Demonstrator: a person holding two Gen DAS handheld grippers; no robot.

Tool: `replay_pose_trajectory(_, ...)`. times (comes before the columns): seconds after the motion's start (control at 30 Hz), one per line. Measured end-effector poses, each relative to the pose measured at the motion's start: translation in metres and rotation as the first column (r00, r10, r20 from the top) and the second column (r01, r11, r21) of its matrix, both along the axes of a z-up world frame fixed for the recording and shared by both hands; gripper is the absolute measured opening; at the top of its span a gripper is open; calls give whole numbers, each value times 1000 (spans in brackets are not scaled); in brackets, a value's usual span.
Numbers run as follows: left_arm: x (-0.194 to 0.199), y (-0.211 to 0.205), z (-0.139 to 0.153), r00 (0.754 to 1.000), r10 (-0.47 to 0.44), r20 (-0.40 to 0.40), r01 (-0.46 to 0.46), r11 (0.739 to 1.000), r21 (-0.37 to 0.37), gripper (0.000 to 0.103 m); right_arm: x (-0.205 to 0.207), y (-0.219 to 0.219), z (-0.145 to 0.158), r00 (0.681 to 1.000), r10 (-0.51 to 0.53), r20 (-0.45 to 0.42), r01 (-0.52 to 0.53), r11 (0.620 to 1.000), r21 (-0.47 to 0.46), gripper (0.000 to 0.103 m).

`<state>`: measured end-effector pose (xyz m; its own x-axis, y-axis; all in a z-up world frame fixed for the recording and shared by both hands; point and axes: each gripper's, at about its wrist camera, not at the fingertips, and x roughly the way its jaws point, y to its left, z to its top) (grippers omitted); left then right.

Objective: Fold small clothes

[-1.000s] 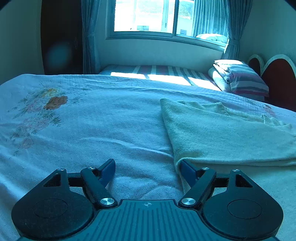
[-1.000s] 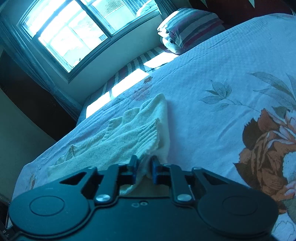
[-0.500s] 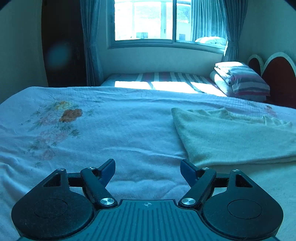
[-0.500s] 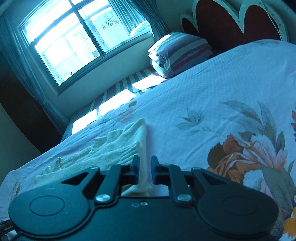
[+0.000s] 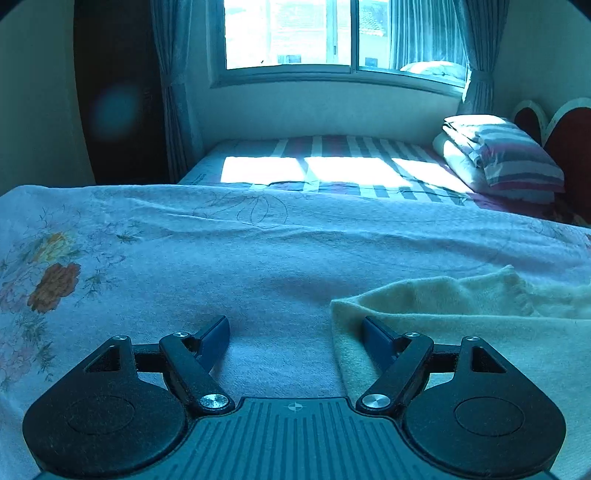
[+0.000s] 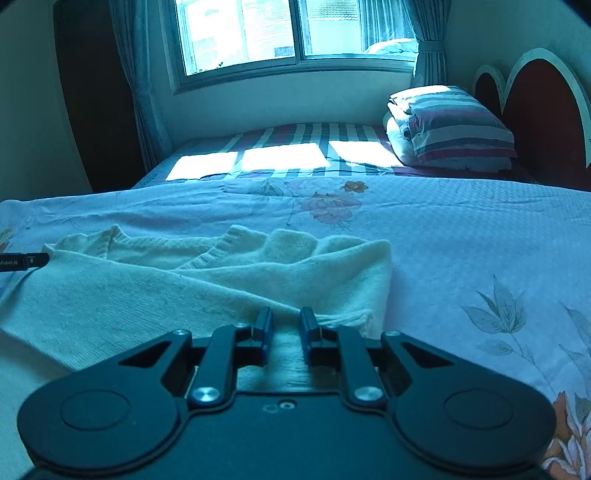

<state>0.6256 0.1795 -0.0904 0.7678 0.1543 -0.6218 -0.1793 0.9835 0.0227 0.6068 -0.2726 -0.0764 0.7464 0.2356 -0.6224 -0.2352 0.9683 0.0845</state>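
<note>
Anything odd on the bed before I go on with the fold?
Nothing damaged or spilled. The cream sweater is not yet flat: its far edge is bunched in lumps near the collar. The right tongs are parted a little over its near fold; the left tongs are open.

I'm looking across a bed (image 5: 280, 266) spread with a pale floral blanket (image 6: 461, 236), orange flowers (image 5: 53, 284) printed at its left side. Past it a striped mattress (image 5: 332, 147) catches bright sun patches from a wide window (image 5: 332, 33) framed by grey-blue curtains (image 5: 170, 92). Folded striped bedding (image 6: 454, 125) is stacked beside a red scalloped headboard (image 6: 539, 110). The walls (image 5: 332, 107) are plain and pale; a dark doorway or cabinet (image 6: 96, 92) stands in the left corner
</note>
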Motion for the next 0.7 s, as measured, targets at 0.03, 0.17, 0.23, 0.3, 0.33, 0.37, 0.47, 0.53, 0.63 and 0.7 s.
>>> replay_pose_trajectory(0.03, -2, 0, 7, 1000, 8, 6, -8, 1000, 9, 79, 0, -1, 0, 1000, -1, -6, 1, 1000, 10, 15)
replay_pose_trajectory(0.17, -12, 0, 22, 997, -5, 80, 4, 1000, 16, 79, -11, -7, 16, 998, -26, 57, 24, 999, 24, 21)
replay_pose_trajectory(0.23, 2, 2, 14, 1000, -8, 30, 7, 999, 37, 79, -10, -9, 17, 997, -43, 57, 42, 999, 22, 21)
replay_pose_trajectory(0.3, 10, 3, 1, 1000, -11, -22, 11, 1000, 20, 79, 1, -10, 9, 998, -62, 24, 62, 998, -6, 21)
replay_pose_trajectory(0.33, 7, 4, 3, 1000, -5, -15, 5, 1000, 6, 79, 7, -10, 2, 997, -78, -15, 77, 996, -36, 21)
replay_pose_trajectory(0.37, 2, 3, 7, 1000, -11, -14, 11, 1000, 1, 79, 8, -11, 1, 997, -77, -12, 76, 997, -23, 21)
replay_pose_trajectory(0.47, -32, -7, 21, 997, -71, 43, 71, 997, -11, 79, -3, -13, 13, 997, -76, 3, 76, 997, 5, 23)
replay_pose_trajectory(0.53, -60, -17, 26, 993, -108, 53, 108, 994, -2, 79, -18, -14, 22, 998, -56, 34, 56, 998, 15, 24)
replay_pose_trajectory(0.63, -80, -28, 15, 989, -144, 16, 144, 990, 8, 79, -37, -11, 24, 999, -11, 39, 10, 1000, 18, 24)
replay_pose_trajectory(0.7, -85, -29, 2, 990, -143, 6, 143, 989, 25, 79, -42, -5, 16, 1000, 21, 18, -21, 999, -31, 24)
